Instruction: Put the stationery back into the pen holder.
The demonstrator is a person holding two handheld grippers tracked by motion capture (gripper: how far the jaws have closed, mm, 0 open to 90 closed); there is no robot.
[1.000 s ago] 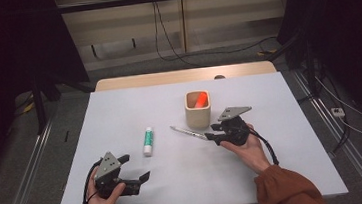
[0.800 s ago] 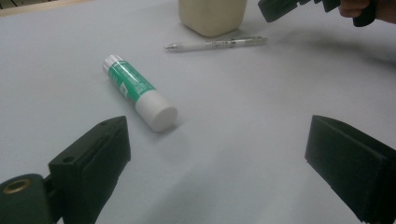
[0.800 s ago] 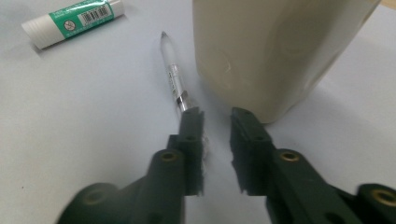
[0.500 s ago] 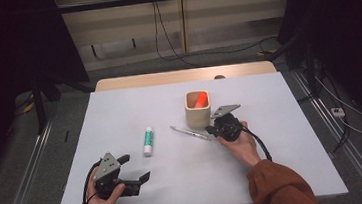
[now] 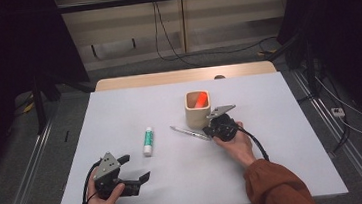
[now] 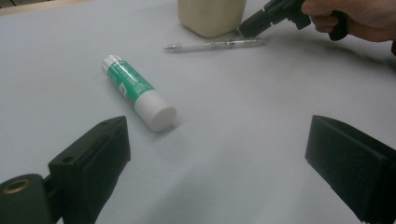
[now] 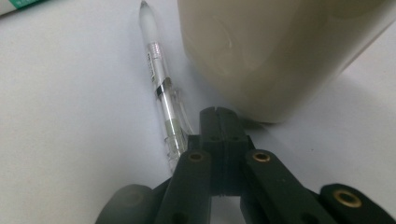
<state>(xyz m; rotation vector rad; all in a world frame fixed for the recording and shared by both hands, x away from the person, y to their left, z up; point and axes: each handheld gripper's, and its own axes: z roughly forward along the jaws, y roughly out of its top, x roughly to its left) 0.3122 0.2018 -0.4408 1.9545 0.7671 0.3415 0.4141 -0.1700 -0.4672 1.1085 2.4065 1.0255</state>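
The right hand-held gripper (image 5: 211,129) was down on the white-covered bench (image 5: 285,162), its black jaws pressed flat together. They had just been closing, and in the right gripper view nothing lay between them: the clear plastic pen with a white cap (image 7: 161,93) ran alongside the jaws on their left, its near end passing under them, so I could not tell whether it touched. From above, the pen (image 5: 189,133) lay flat on the bench, slanting away from the gripper's tip toward the left, just in front of the beige square pen cup (image 5: 198,115). The cup stood upright with something orange (image 5: 200,99) inside it, and the right gripper's tip sat close by its lower corner. A hand in a rust-orange sleeve (image 5: 272,186) gripped the tool from behind.

Well apart, near the bench's front left edge, the left hand-held gripper (image 5: 136,169) rested in the other hand with its jaws spread wide and empty. Its own view looked across the bench between those two open black jaws toward a green-and-white glue stick with a white cap (image 6: 137,91), which lay on its side some way ahead of them, untouched. Beyond it the pen (image 6: 215,45) and the base of the cup (image 6: 211,16) appeared, with the right gripper (image 6: 247,29) nosing in at the pen's far end.
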